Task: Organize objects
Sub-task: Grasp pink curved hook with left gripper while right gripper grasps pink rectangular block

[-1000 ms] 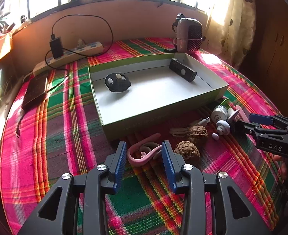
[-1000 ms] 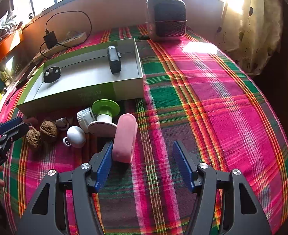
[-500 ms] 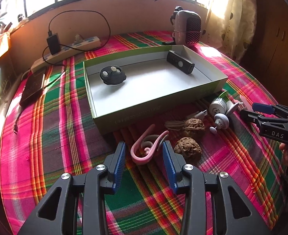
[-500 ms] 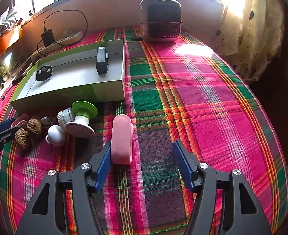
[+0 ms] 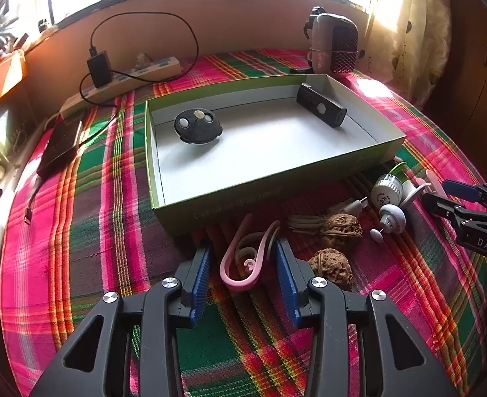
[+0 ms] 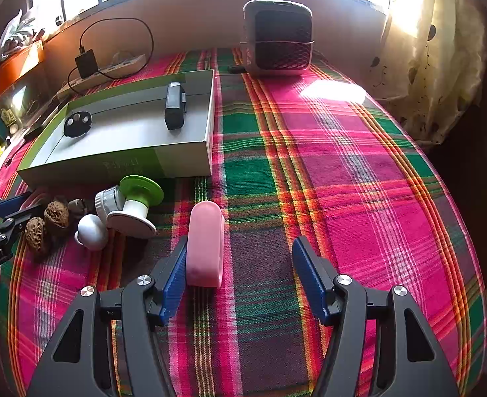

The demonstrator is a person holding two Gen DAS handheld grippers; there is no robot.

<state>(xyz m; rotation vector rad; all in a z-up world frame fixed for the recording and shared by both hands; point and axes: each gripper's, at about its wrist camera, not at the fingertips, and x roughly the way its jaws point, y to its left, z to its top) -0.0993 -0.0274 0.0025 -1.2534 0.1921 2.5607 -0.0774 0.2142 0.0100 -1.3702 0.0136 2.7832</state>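
Plaid cloth [image 5: 88,231] under everything. Left wrist view: my left gripper [image 5: 243,274] has jaws open around the pink ear hook [image 5: 243,264], not clamped; box [image 5: 226,198] just ahead. That thin curved hook could slip out as I close. Right wrist view: my right gripper [image 6: 240,274] is open wide, pink case [image 6: 206,244] against the left finger, off-centre, so closing may shove or twist it.
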